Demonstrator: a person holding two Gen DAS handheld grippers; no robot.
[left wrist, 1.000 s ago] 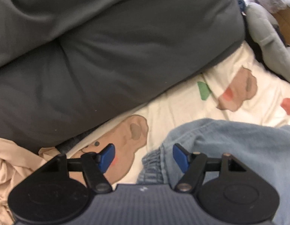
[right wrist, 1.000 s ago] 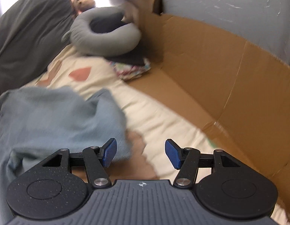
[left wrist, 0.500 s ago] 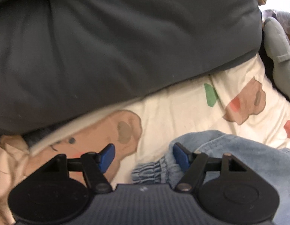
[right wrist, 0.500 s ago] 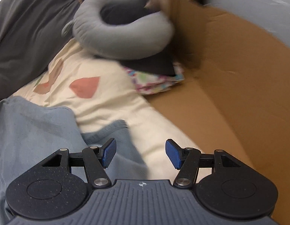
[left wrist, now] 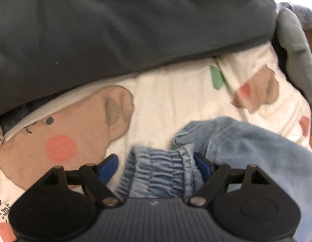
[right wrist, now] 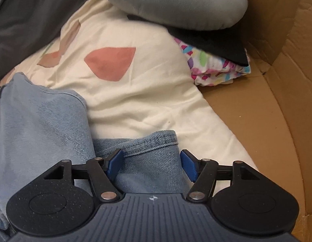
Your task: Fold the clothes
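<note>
Light blue denim pants lie crumpled on a cream sheet (left wrist: 176, 100) printed with bears. In the left wrist view their gathered elastic waistband (left wrist: 156, 171) sits between the fingers of my left gripper (left wrist: 156, 166). The jaws are opening: the right pad touches the cloth and the left pad stands clear of it. In the right wrist view a stitched leg hem (right wrist: 147, 141) lies between the blue pads of my right gripper (right wrist: 151, 163). Its jaws are opening too and do not pinch the denim. A second fold of the pants (right wrist: 40, 121) rises to its left.
A dark grey duvet (left wrist: 125, 24) bulges along the far side of the sheet. A grey neck pillow (right wrist: 176, 2) rests on a black cloth (right wrist: 212, 42) over a folded colourful cloth (right wrist: 216, 70). Brown cardboard (right wrist: 277, 100) walls off the right.
My left gripper has sunk onto the waistband, which now lies between its wider fingers. My right gripper has travelled along the bed toward the grey pillow and come down over the leg hem.
</note>
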